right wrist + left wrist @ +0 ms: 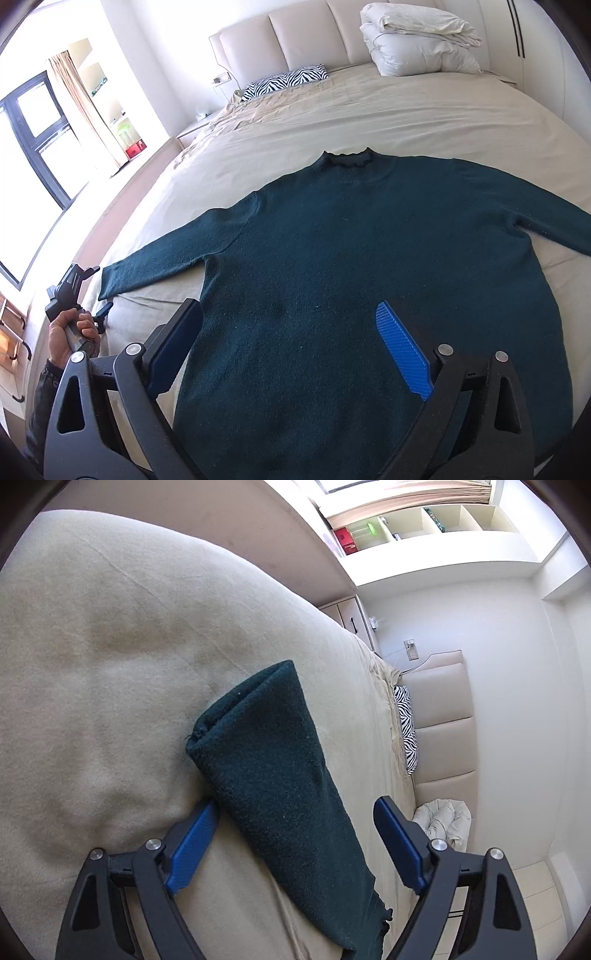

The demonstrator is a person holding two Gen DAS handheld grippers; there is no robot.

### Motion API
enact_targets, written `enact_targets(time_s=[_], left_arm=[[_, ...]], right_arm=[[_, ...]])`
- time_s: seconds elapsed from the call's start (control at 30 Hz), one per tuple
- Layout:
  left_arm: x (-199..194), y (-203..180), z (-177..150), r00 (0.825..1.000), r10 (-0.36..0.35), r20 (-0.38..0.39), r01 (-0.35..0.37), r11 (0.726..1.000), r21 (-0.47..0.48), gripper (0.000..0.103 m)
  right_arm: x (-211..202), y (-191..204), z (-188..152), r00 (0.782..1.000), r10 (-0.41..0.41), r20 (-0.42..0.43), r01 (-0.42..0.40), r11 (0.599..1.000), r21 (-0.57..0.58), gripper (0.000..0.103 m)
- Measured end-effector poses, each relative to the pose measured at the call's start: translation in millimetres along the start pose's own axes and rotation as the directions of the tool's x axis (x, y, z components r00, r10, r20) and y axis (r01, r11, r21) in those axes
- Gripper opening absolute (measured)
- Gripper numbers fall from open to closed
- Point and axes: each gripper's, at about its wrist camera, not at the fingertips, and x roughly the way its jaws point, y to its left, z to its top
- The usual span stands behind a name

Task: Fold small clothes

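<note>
Dark-green knit, soft and fuzzy: one sweater (pixel 332 266) lies flat, front up, on one bed (pixel 332 122) covered by a beige sheet, both sleeves spread outward and its frilled collar toward the padded headboard (pixel 295 33). One sleeve (pixel 280 775) runs between the blue ribbed pads of the left claw (pixel 295 812), whose jaws stand apart without pressing it. The right claw (pixel 291 325) hovers over the hem, jaws wide, gripping nothing. One zebra-striped pillow (pixel 284 81) and one folded white duvet (pixel 417 40) sit by the headboard. No legible writing shows
</note>
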Motion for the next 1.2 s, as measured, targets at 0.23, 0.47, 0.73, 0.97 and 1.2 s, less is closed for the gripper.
enact_targets(time_s=[0.23,0.47,0.73,0.97,1.2], left_arm=[[26.6,-6.8,17.7,0.998,0.064,-0.006,-0.064,0.998,0.018,0.022],[23.8,-137.8,-73.9,0.991,0.12,0.064,-0.134,0.786,0.604,0.008],[49.6,-181.4,-334.1,0.957,0.152,0.248,-0.239,-0.079,0.968,0.008],[53.2,-150.9,-383.1,0.932,0.129,0.339,-0.294,-0.275,0.915,0.009],[51.8,-145.4,-395.7,0.92,0.1,0.379,-0.325,-0.346,0.88,0.01]], right_arm=[[14.2,-8.5,-0.4,1.0,0.014,-0.008,-0.013,1.0,0.011,0.085],[29.6,-46.1,0.9,0.996,0.069,-0.053,-0.063,0.991,0.118,0.064],[72.0,-86.3,27.6,0.941,0.327,-0.088,-0.283,0.902,0.327,0.063],[155.5,-72.9,52.0,0.793,0.58,-0.186,-0.45,0.764,0.462,0.064],[236.2,-28.8,54.3,0.655,0.699,-0.289,-0.459,0.671,0.583,0.064]])
